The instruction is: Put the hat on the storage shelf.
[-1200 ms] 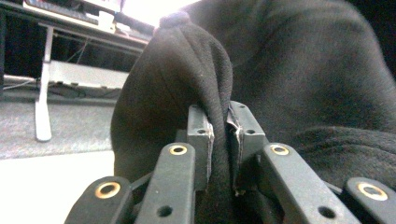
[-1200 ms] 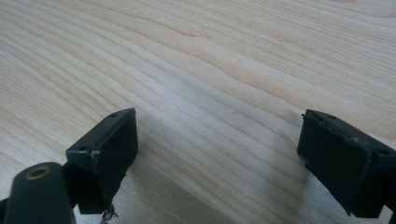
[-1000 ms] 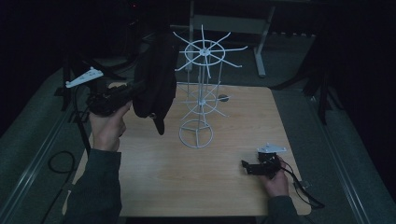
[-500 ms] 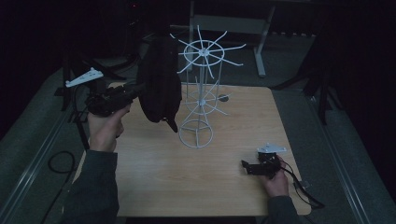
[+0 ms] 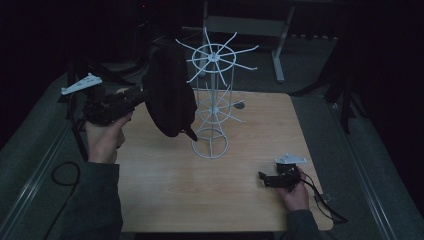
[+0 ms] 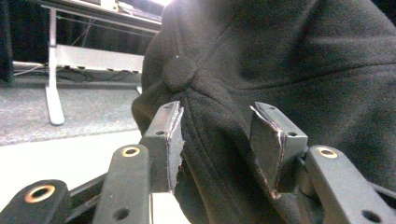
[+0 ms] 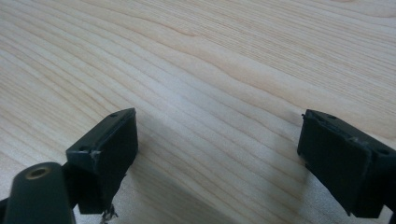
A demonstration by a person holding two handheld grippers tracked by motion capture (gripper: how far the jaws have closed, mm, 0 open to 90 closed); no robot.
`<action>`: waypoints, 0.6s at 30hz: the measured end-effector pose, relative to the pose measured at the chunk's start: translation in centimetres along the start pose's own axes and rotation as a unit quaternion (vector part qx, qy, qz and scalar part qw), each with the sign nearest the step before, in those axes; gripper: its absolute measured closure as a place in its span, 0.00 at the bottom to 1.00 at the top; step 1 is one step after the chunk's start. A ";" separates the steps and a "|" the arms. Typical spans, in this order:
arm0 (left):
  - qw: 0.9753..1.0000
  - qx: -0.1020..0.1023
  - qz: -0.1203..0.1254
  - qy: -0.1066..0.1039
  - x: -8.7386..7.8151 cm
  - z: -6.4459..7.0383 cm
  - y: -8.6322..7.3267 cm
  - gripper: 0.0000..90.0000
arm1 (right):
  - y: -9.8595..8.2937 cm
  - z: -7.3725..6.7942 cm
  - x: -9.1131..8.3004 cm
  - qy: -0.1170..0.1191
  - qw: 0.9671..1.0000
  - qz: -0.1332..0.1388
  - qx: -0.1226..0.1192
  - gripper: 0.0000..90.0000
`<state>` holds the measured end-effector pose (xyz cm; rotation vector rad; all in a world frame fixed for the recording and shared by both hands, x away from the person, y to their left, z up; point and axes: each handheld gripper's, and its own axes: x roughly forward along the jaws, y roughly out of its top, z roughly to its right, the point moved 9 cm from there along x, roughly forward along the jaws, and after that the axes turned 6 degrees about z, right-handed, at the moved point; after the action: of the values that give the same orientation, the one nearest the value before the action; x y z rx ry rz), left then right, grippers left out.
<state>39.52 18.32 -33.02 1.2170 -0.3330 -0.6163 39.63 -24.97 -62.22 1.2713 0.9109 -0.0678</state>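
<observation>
Caps: one black cap point(image 5: 169, 92) is seen, made of soft fleece-like cloth, dome-shaped with stitched seams and a round cloth button point(image 6: 179, 73) at the crown. It is held up in the air over the table's 10 o'clock area, hanging just beside the stand at the stand's 9 o'clock side; whether cloth and wire touch cannot be told.

Stands: one white wire stand point(image 5: 212, 102) is set upright near the table's centre, toward 12 o'clock. A ring of thin spokes is carried at the top, a smaller ring at mid-height, and a round wire cage forms the base.

Left gripper point(image 6: 219, 140): its two black jaws are closed to a narrow gap on a fold of the cap's cloth, the pads point(image 6: 173, 140) pressed into the fabric. In the high view the left gripper point(image 5: 117, 102) is raised at 9 o'clock of the stand.

Right gripper point(image 7: 219, 158): its two jaws are spread wide with nothing between them, above bare wood. In the high view the right gripper point(image 5: 278, 179) is rested low at the table's 4 o'clock corner, well apart from the stand.

Table point(image 5: 170, 185): one, with a pale wood-grain top and rounded corners.

Grey plates: two, three-cornered, one borne on each gripper.

Hands: two, one grasping each gripper, with dark sleeves.
</observation>
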 end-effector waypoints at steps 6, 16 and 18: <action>1.000 -0.005 0.010 0.004 -1.0 -0.6 0.1 0.62 | 0.0 0.0 0.0 0.000 1.000 0.000 -0.001 0.13; 0.998 0.022 -0.028 0.052 -1.4 -2.3 -1.8 0.65 | 0.0 0.0 0.0 -0.001 1.000 0.001 -0.001 0.13; 0.998 0.022 -0.035 0.057 -1.4 -2.5 -2.2 0.65 | 0.0 0.0 0.0 -0.001 1.000 0.001 -0.002 0.13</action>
<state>39.26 20.61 -35.81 1.3056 -0.2100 -0.5989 39.67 -25.00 -62.22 1.2687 0.9078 -0.0659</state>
